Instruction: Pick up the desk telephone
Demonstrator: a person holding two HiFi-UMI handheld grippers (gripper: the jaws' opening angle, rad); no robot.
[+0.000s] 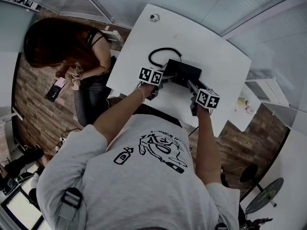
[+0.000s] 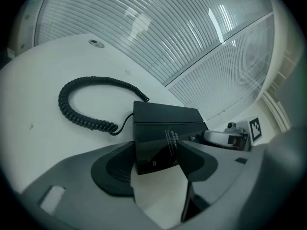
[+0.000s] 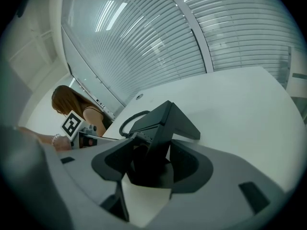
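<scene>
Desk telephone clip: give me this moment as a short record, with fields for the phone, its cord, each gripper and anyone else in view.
phone: black desk telephone on the white table, no lift evident
cord: coiled cord looped on the table beyond the phone
left gripper: jaws wide, pads against one end of the phone
right gripper: jaws closed on the opposite end
bystander: person standing beside the table
</scene>
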